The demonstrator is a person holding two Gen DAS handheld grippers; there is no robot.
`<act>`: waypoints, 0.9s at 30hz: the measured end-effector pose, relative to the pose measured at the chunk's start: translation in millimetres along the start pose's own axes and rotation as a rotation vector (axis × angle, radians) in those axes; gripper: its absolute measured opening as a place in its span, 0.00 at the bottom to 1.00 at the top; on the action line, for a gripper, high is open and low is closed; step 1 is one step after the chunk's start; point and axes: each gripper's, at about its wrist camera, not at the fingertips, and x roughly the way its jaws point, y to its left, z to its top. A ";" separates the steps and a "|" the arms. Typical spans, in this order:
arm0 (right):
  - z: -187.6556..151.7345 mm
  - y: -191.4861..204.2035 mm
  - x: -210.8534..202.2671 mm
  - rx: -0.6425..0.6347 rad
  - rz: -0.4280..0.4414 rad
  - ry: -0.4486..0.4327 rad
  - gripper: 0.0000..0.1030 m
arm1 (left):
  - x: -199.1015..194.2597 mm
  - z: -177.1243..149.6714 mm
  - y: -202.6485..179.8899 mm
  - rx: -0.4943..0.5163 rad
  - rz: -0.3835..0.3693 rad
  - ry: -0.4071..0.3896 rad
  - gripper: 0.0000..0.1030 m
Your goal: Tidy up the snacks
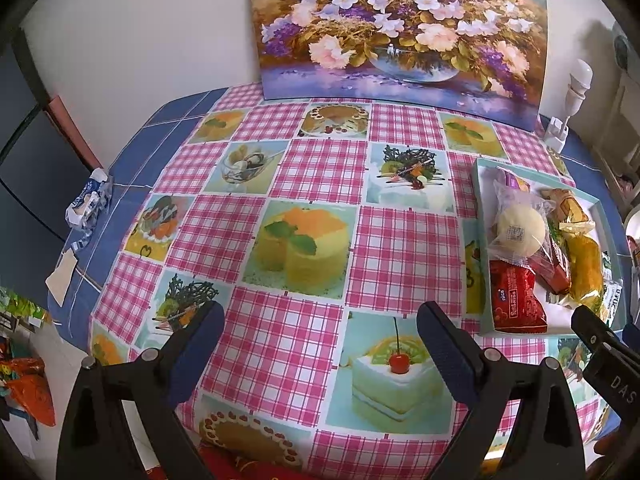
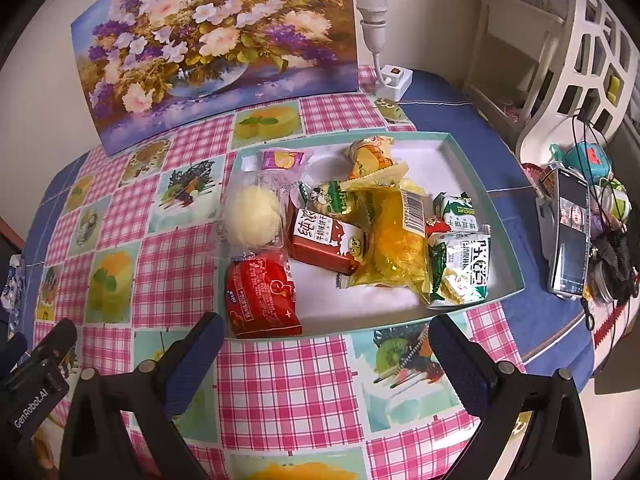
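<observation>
A shallow teal-rimmed tray (image 2: 472, 160) on the checked tablecloth holds several wrapped snacks: a red packet (image 2: 262, 300), a round pale bun (image 2: 252, 216), a brown-red packet (image 2: 324, 240), a yellow bag (image 2: 394, 248), green-and-white packets (image 2: 464, 268). The left wrist view shows the same tray (image 1: 480, 208) at the right, with the red packet (image 1: 516, 302) nearest. My right gripper (image 2: 324, 344) stands open just in front of the tray's near rim, empty. My left gripper (image 1: 320, 330) is open over bare tablecloth, left of the tray, holding nothing.
A flower painting (image 1: 400, 28) leans on the wall at the table's back. A white lamp (image 2: 376, 32) stands beside it. A phone (image 2: 570, 232) on a stand and clutter sit at the right edge. A crumpled blue-white wrapper (image 1: 88, 204) lies at the left edge.
</observation>
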 end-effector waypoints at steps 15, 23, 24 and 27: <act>0.6 2.7 3.7 0.000 -0.004 0.015 1.00 | 1.2 1.2 -3.5 0.024 0.000 0.004 0.94; 1.4 3.4 5.1 -0.014 -0.005 0.018 1.00 | 3.3 1.4 -3.1 0.018 0.004 0.014 0.94; 1.4 3.6 5.3 -0.015 -0.006 0.018 1.00 | 3.4 1.4 -3.0 0.018 0.005 0.015 0.94; 1.5 4.4 5.2 -0.016 -0.008 0.018 1.00 | 4.7 1.5 -2.2 0.019 0.005 0.021 0.94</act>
